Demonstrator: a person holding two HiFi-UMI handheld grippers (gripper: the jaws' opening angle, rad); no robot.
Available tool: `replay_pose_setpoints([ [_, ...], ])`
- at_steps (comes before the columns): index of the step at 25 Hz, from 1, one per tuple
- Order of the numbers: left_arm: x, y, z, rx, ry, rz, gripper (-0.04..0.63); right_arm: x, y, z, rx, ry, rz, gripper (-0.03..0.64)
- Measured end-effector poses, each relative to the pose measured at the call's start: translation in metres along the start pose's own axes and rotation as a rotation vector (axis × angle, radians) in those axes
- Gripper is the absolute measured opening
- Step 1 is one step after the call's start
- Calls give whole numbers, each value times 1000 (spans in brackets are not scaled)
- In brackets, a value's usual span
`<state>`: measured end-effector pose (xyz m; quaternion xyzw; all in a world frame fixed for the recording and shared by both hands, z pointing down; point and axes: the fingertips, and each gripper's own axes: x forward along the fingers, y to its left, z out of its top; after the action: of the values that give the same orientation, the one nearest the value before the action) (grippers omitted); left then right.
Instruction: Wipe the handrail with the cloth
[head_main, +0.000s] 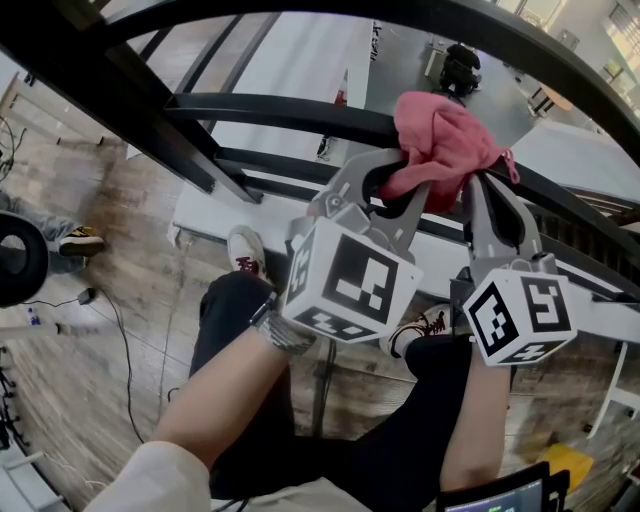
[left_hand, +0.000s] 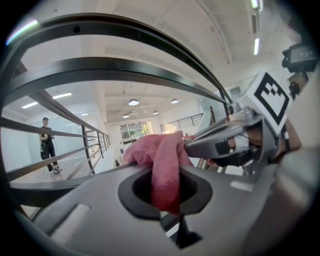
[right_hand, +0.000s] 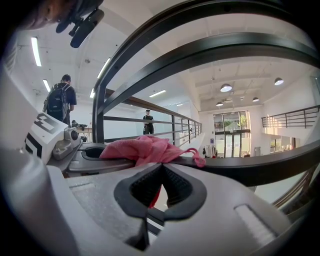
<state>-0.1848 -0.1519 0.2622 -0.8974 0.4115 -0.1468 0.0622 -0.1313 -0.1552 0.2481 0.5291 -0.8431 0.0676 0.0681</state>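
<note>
A pink cloth (head_main: 445, 140) is bunched over a black handrail (head_main: 270, 108) straight ahead of me. My left gripper (head_main: 395, 165) reaches up from below the rail and is shut on the cloth. In the left gripper view a fold of the cloth (left_hand: 165, 170) hangs through the oval hole between its jaws. My right gripper (head_main: 485, 185) is just to the right, shut, with its tips against the cloth's lower edge. In the right gripper view the cloth (right_hand: 145, 150) lies on the rail (right_hand: 250, 167) just beyond the shut jaws, and whether they pinch any of it is hidden.
More black rails (head_main: 120, 90) curve above and below the one with the cloth. Below are a wooden floor (head_main: 110, 230), my legs and shoes (head_main: 245, 255), and a white table (head_main: 290, 60). A person (left_hand: 47, 145) stands far off along the railing, and two more people (right_hand: 60, 102) are behind.
</note>
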Motion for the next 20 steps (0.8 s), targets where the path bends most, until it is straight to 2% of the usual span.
replay_pose_setpoints([
  [20, 11, -19, 7, 47, -13, -19, 29, -14, -20, -2, -10, 0, -36, 2],
])
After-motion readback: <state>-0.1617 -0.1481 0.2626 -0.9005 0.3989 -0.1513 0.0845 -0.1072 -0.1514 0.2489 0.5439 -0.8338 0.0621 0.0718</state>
